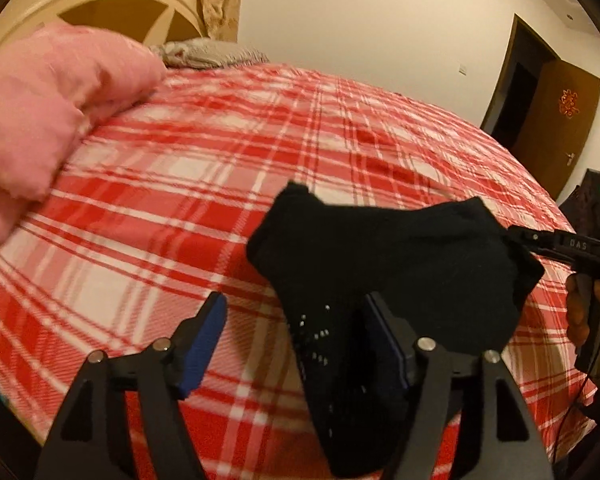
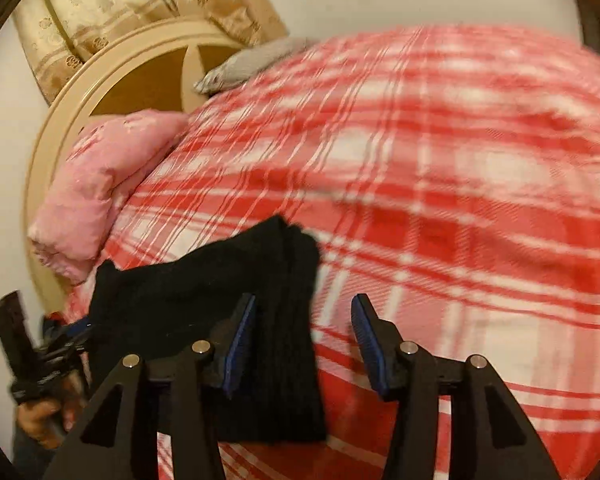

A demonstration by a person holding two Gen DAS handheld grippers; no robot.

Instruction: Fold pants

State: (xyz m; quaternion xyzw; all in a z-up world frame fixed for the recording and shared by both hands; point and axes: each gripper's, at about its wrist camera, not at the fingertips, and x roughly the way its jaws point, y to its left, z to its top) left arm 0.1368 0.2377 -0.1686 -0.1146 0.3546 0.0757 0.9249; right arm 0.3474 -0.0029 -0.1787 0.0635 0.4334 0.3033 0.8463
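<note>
- Bed (image 1: 260,128) under a red-and-white plaid cover.
- Behind it: cream round headboard (image 2: 112,68), gold patterned curtain (image 2: 112,4).
- Beyond its far side: brown door (image 1: 556,120) in a white wall (image 1: 380,12).

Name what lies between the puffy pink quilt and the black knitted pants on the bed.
Only bare red-and-white plaid bedsheet separates the puffy pink quilt from the black knitted pants; the left wrist view shows this clearly.
</note>
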